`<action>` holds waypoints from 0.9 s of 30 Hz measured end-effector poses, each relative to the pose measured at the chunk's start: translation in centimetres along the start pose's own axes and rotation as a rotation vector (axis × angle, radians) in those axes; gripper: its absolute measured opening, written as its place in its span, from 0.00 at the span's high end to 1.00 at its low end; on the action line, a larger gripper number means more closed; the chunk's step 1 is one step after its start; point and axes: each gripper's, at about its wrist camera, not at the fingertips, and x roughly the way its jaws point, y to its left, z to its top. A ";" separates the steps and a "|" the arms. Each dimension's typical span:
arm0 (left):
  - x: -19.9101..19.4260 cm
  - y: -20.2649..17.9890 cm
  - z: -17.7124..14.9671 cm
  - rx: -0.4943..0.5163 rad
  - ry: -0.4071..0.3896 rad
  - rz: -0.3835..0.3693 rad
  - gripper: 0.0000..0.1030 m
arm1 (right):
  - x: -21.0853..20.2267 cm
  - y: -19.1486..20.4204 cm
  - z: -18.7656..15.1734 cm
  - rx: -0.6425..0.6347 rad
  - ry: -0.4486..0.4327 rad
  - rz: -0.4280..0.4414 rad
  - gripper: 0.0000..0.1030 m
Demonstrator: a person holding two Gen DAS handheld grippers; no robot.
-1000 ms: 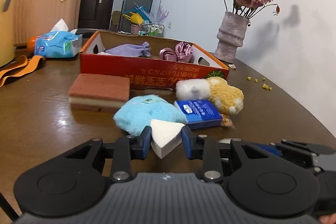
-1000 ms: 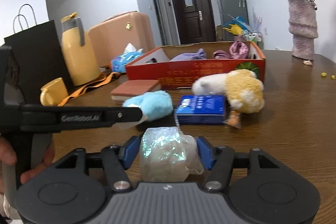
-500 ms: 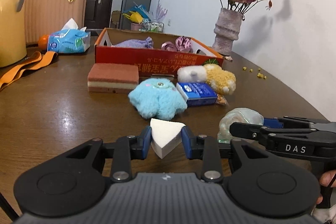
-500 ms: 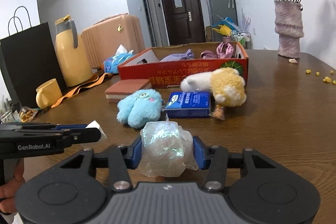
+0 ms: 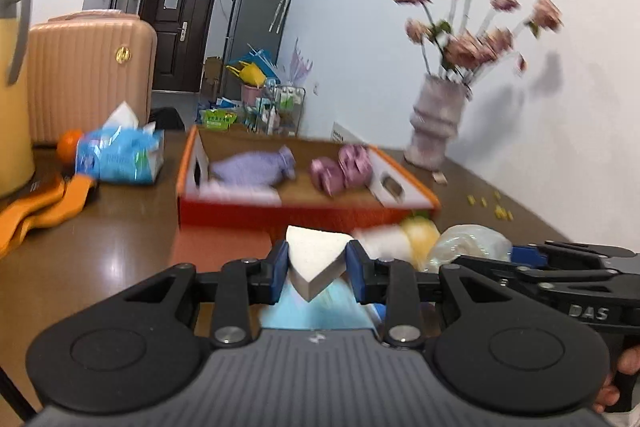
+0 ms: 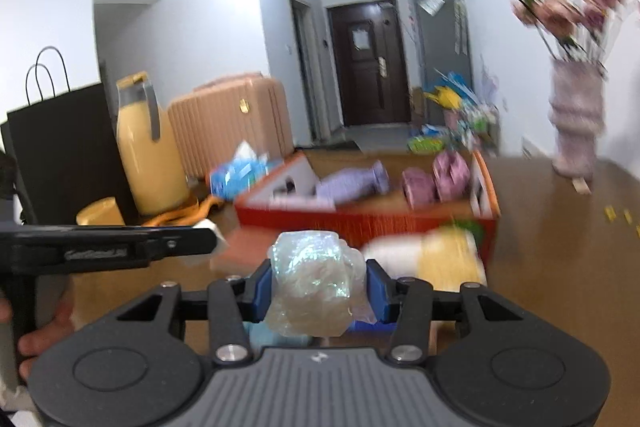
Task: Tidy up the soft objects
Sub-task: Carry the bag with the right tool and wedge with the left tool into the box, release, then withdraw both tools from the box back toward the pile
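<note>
Left gripper [image 5: 316, 267]: blue pads clenched on a white wedge sponge [image 5: 316, 259], point of the wedge toward the camera, held clear of the table; right gripper [image 6: 318, 287]: pads pressed against both sides of a crumpled iridescent clear bag [image 6: 316, 283], which bulges above and below them, also held off the table; the two grippers side by side, each visible in the other's view, a hand on each handle at the frame edge; below the left gripper, a light blue plush [image 5: 320, 307], mostly hidden by the jaws; just beyond, blurred, a white and yellow plush [image 6: 432, 255] lying against the near wall of the orange cardboard tray [image 5: 304, 213]; a reddish block [image 5: 224, 247] beside it on the brown table [image 5: 100, 259]; inside the tray, a lilac drawstring pouch [image 5: 256, 169] at the left and two mauve satin scrunchies [image 5: 344, 169] at the right, apart from each other; left of the tray, a blue tissue pack [image 5: 120, 155], an orange fruit [image 5: 68, 143], an orange strap [image 5: 44, 203]; further left, a yellow thermos jug [image 6: 146, 147], a yellow cup [image 6: 100, 213], a black paper bag [image 6: 60, 147]; a peach suitcase [image 5: 88, 75] behind; right of the tray, a grey vase [image 5: 436, 123] of dried pink roses, small yellow bits [image 5: 496, 207] scattered on the table near it.
</note>
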 end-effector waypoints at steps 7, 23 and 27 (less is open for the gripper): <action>11.2 5.8 8.1 -0.021 0.096 0.068 0.69 | 14.9 -3.6 9.9 0.039 0.134 0.024 0.55; 20.8 11.0 9.8 0.030 0.208 0.093 0.40 | 34.4 -7.3 10.5 0.305 0.493 0.092 0.44; 19.4 10.8 10.3 0.031 0.184 0.116 0.32 | 33.0 -7.3 11.5 0.299 0.457 0.094 0.31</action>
